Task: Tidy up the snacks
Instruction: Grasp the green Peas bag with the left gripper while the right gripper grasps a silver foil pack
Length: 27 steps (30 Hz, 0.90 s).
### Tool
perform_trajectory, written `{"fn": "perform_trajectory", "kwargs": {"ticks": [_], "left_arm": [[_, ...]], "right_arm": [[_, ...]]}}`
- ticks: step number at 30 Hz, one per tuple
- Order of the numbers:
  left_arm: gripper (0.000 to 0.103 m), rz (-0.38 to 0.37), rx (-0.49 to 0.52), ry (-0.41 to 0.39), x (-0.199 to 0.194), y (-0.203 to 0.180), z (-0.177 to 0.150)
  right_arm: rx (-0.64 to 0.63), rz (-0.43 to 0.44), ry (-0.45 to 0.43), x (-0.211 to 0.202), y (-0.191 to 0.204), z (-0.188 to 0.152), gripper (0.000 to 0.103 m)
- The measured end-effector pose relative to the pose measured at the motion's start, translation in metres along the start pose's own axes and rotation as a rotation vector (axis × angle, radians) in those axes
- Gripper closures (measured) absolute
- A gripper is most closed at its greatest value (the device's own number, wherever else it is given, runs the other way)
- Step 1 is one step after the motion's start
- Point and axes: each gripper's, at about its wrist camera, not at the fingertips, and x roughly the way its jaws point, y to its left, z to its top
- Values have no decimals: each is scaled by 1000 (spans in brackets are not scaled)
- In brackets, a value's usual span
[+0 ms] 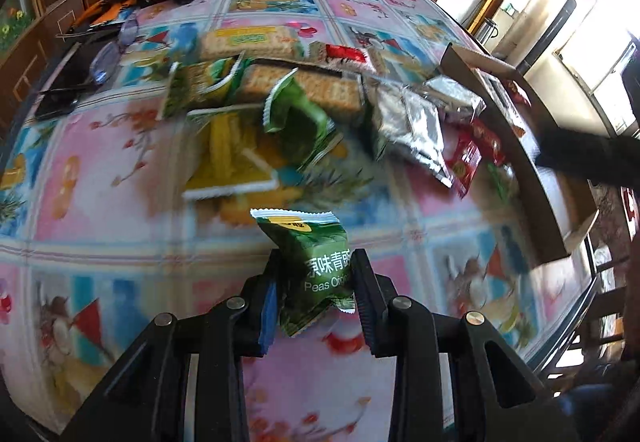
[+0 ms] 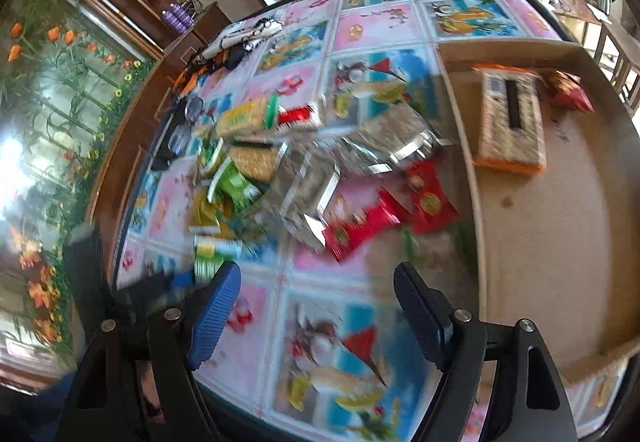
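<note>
The left gripper (image 1: 316,278) has its jaws closed on a green pea packet (image 1: 318,266), pinching it across its middle so the packet's long axis runs up between the pads, crimped top edge pointing away from the camera. The packet looks lifted clear of the table (image 1: 100,170), though blur makes the gap hard to judge.

The relation that matters next is where the cardboard box (image 1: 532,178) lies from this load: it sits well off to the right of the left jaws, beyond the heap of loose snacks (image 1: 304,114), with its near wall facing the pile. Carrying the packet there would mean a sweep rightward over silver and red packets.

The right gripper (image 2: 318,306) has its jaws wide apart with nothing between them, hovering over bare table just beside the box's left wall (image 2: 476,178). It is the nearer hand to the box, which already holds a biscuit pack (image 2: 512,122) and a red packet (image 2: 568,90).
</note>
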Motion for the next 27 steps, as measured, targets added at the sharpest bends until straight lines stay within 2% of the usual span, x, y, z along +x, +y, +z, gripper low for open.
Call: {"fn": "perform_trajectory", "kwargs": {"ticks": [8, 13, 15, 16, 19, 23, 27], "left_arm": [[71, 29, 3, -42, -24, 30, -10], [71, 38, -16, -50, -30, 45, -13], [71, 42, -22, -54, -32, 49, -13], [71, 43, -24, -56, -31, 50, -12], [71, 41, -24, -60, -32, 52, -10], [71, 30, -11, -70, -31, 47, -5], [71, 12, 7, -71, -28, 37, 1]], "right_arm": [[79, -59, 36, 61, 14, 49, 20], [66, -116, 73, 93, 26, 58, 20], [36, -175, 98, 106, 32, 57, 20], [26, -188, 105, 110, 34, 56, 22], [-32, -245, 91, 113, 40, 50, 40], [-31, -213, 92, 103, 33, 36, 41], [-15, -140, 88, 85, 26, 8, 41]]}}
